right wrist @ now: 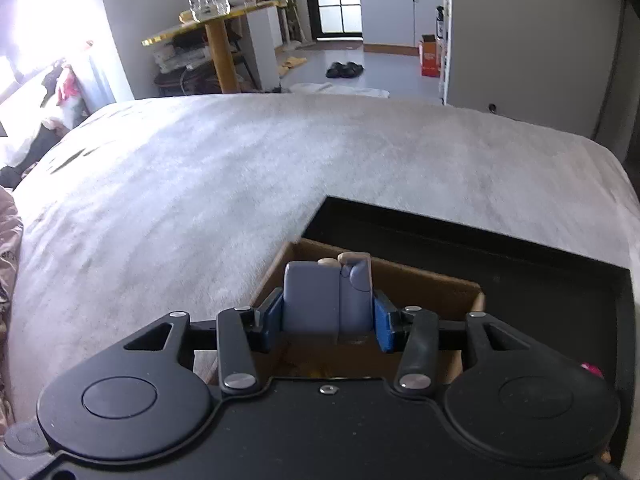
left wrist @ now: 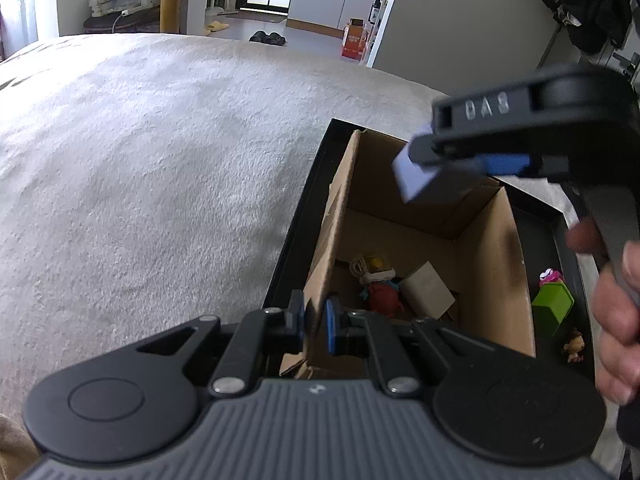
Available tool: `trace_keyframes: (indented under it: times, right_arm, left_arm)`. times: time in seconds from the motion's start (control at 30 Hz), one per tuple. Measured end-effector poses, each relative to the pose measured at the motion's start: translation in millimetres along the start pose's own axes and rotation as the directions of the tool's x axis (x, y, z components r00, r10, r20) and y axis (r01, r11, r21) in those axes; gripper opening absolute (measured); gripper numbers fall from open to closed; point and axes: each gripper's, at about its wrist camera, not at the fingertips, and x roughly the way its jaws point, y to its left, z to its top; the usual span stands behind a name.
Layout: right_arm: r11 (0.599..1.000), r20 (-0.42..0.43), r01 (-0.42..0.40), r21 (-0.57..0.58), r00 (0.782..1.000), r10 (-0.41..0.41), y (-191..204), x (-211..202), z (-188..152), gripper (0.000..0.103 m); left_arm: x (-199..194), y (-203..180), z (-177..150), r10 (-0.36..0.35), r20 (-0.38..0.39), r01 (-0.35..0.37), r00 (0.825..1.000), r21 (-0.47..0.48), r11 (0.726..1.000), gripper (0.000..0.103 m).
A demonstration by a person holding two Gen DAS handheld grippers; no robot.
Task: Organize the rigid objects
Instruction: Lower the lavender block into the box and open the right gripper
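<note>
Right hand-held gripper point(right wrist: 327, 322) held blue toy point(right wrist: 320, 300) over carton point(left wrist: 496, 280) for drop; left hand-held gripper point(left wrist: 315, 326) pinched carton wall, steadying it

Left claw point(left wrist: 314, 328) pinched nearly closed; right claw point(right wrist: 326, 322) clamped, raised

Both wrist cameras look down closely, from above, into the shared cardboard box point(left wrist: 420, 240) on the bed point(right wrist: 240, 180).

A home: bed point(right wrist: 280, 168), slippers point(right wrist: 345, 69), kitchen cabinets point(right wrist: 400, 10)
</note>
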Motion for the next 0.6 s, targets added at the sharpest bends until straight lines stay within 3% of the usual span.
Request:
trace_keyframes:
  times: [0.03,0.6]
  right_arm:
    - [1.0,0.004,0.0,0.001,1.0,0.0,0,-1,2,0.057]
    - [0.997,0.011,0.032,0.067,0.999,-0.033,-23,-43,-19,0.06]
  left_arm:
    - [0,1,0,-0.001,0.0,0.001,1.0,-0.002,1.0,0.009]
    - [1,1,-1,-0.005,-0.004,0.005,1.0,-0.016,1.0,0.01]
